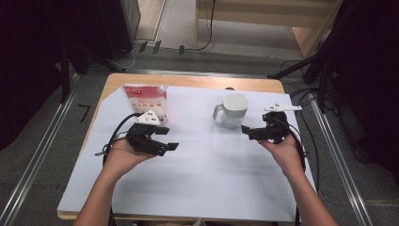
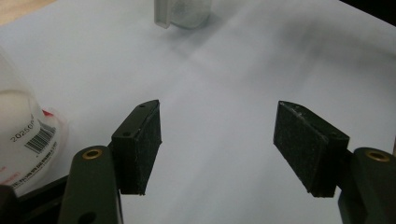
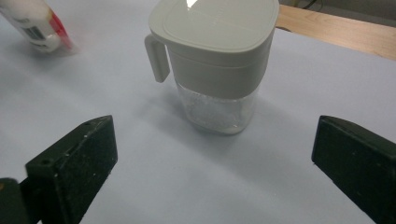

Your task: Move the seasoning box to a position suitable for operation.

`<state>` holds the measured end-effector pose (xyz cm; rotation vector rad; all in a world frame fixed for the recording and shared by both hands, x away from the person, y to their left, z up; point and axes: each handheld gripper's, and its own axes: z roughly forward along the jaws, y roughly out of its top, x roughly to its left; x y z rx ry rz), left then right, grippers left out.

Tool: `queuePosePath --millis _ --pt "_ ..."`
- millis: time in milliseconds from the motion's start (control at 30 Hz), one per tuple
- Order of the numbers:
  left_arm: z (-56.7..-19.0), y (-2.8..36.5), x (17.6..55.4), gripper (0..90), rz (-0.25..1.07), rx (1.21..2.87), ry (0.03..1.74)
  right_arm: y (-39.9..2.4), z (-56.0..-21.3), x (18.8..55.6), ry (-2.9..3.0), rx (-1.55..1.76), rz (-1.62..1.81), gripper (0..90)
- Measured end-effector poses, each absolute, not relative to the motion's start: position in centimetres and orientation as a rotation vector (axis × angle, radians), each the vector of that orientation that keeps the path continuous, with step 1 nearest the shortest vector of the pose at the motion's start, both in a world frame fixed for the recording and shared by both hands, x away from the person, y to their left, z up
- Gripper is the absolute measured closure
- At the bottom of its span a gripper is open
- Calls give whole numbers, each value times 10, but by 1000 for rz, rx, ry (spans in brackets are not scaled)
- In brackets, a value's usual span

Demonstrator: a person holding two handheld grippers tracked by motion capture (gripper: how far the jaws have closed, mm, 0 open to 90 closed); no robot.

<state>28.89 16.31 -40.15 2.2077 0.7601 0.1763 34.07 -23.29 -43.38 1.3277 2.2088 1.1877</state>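
On the bench [image 1: 197, 188], covered with a pale sheet, a lidded jug [image 1: 231, 110] stands upright toward the far right, and the right gripper [image 1: 251, 133] sits just beside it on the near side, pointing at it. In the right gripper view the jug [image 3: 217, 65] rises straight ahead between the two spread jaws, which stand wide apart with nothing between them; its handle juts to the left of that view and its grey lid is seated on top. The clear lower body seems to hold only a little pale residue at the bottom, though that is hard to make out. The right hand is plainly the nearer one for a grasp. The left gripper [image 1: 165, 146] rests well apart to the left, jaws also open and empty, near a standing pouch [image 1: 147, 101] printed in red and white, which appears sealed.
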Motion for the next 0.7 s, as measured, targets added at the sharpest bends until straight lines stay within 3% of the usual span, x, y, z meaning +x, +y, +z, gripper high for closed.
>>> queuePosePath --millis 700 --pt "-403 162 290 336 164 2207 750 -206 -464 373 2149 1439 1124 0"
